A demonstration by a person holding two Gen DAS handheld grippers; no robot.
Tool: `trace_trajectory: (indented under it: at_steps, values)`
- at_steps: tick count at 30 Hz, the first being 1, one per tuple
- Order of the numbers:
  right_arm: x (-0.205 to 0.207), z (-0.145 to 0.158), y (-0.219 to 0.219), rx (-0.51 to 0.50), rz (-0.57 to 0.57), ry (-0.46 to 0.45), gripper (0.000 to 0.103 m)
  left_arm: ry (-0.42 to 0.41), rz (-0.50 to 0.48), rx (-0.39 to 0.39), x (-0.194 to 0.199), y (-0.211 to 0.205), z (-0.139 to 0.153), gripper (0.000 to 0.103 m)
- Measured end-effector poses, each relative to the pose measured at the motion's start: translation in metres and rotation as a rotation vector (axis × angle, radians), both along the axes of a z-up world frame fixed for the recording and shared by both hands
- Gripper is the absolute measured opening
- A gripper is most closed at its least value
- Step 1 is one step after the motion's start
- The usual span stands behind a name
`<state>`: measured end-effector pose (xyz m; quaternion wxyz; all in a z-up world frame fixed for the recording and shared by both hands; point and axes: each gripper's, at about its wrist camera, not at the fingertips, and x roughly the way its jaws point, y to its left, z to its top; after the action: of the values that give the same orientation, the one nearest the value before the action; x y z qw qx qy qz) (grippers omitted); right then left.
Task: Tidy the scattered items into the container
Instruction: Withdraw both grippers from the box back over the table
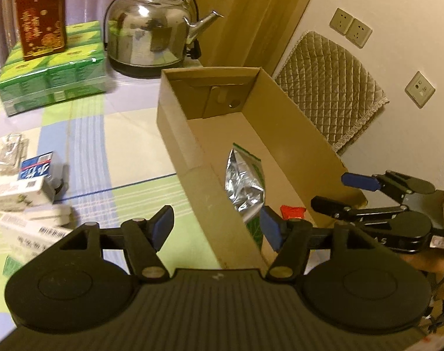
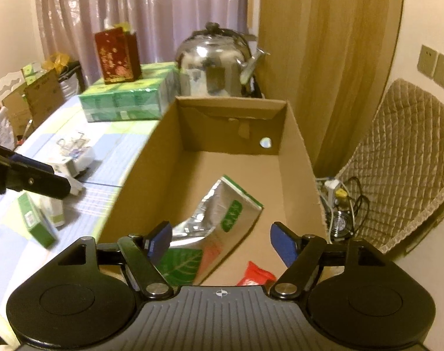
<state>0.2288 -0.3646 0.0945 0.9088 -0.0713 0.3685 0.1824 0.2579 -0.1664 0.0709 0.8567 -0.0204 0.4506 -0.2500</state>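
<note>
Left wrist view: small cartons (image 1: 32, 187) lie scattered on the table (image 1: 128, 152) at nine o'clock, a steel kettle (image 1: 151, 29) at twelve. The cardboard box (image 1: 204, 204) holds a foil pouch (image 1: 245, 181) and a red packet (image 1: 292, 211). Both grippers' fingers, left (image 1: 217, 228) and right (image 2: 222, 241), stand spread and empty above it.

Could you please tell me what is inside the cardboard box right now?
The cardboard box holds a silver-green pouch and a red packet, whose near end the right gripper hides.
</note>
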Motion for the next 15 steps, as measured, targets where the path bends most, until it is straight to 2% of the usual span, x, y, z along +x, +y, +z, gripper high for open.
trace_trajectory:
  at_steps: [1,4,7,15]
  values:
    - [-0.006,0.002,0.004,-0.003,0.007,-0.006,0.075,-0.007,0.005,0.000,-0.005,0.005,0.001,0.066]
    - [-0.021,0.007,0.019,-0.020,0.034,-0.026,0.076,-0.014,0.005,-0.002,-0.020,0.019,0.003,0.068]
    - [-0.035,0.012,0.030,-0.006,0.043,-0.030,0.078,-0.015,0.030,0.001,-0.033,0.038,0.003,0.076]
    - [-0.066,0.022,0.066,0.021,0.075,-0.054,0.085,-0.032,0.093,0.011,-0.070,0.092,0.000,0.085]
